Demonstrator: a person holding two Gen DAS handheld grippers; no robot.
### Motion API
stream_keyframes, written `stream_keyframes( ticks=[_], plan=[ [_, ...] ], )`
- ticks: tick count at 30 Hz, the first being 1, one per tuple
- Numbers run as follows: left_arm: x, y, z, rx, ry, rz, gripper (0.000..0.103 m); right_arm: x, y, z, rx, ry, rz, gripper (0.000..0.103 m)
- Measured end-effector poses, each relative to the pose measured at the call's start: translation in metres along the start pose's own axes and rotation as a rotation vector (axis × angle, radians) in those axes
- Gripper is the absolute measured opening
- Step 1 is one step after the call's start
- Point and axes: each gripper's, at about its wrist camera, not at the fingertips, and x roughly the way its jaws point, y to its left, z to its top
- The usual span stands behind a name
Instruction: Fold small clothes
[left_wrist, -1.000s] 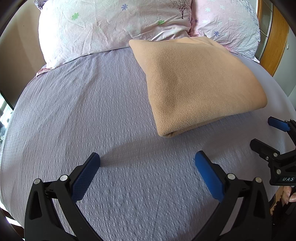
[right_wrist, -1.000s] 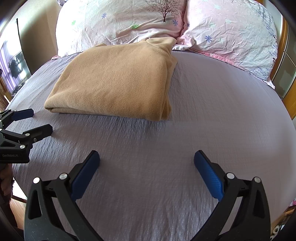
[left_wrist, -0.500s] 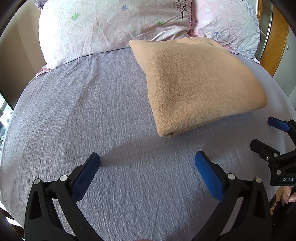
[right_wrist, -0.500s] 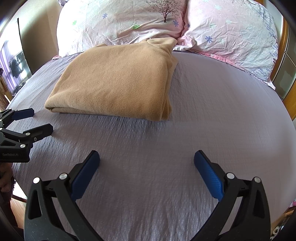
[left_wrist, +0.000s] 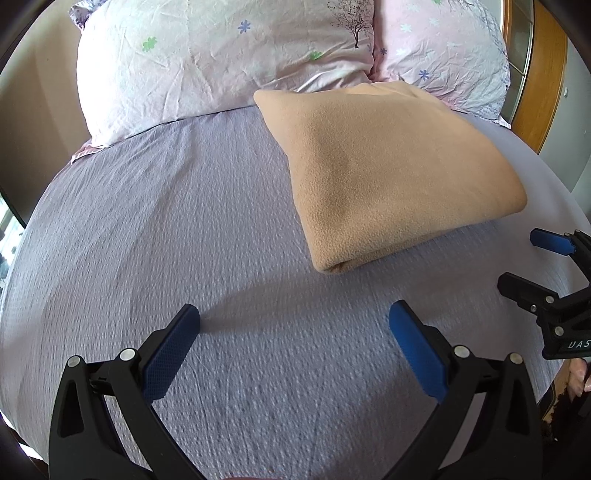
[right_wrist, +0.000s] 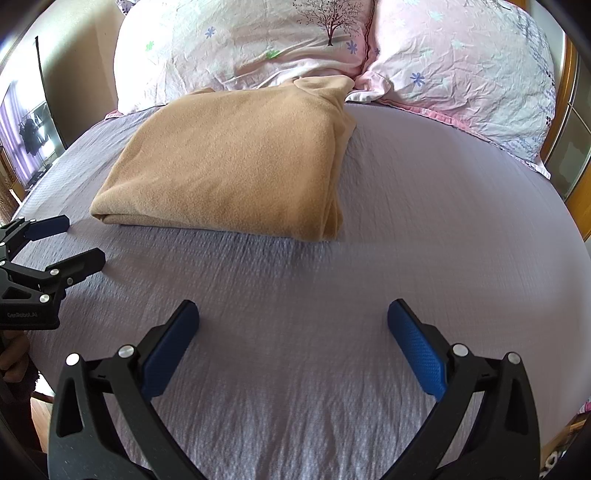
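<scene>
A tan fleece garment (left_wrist: 388, 173) lies folded in a flat rectangle on the lilac bedsheet (left_wrist: 184, 221), its far edge against the pillows. It also shows in the right wrist view (right_wrist: 236, 162). My left gripper (left_wrist: 293, 314) is open and empty, low over the sheet, short of the garment's near corner. My right gripper (right_wrist: 293, 312) is open and empty over bare sheet, in front of the garment. Each gripper shows at the edge of the other's view: the right one (left_wrist: 532, 258) and the left one (right_wrist: 70, 240).
Two pink flowered pillows (right_wrist: 266, 40) (right_wrist: 465, 74) lie at the head of the bed. A wooden frame (left_wrist: 546, 74) stands at the right. The bed's near edge runs just under both grippers. A dark screen (right_wrist: 33, 133) stands far left.
Almost nothing has moved. Both grippers hold open in place, with only a slight drift in the views.
</scene>
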Motion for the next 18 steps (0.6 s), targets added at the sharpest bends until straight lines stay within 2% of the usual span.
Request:
stream_keyframes(
  ticks=[18],
  plan=[
    [-0.0001, -0.0004, 0.0003, -0.002, 0.005, 0.004, 0.102, 0.0004, 0.0007, -0.0002, 0.003, -0.001, -0.002, 0.101]
  ],
)
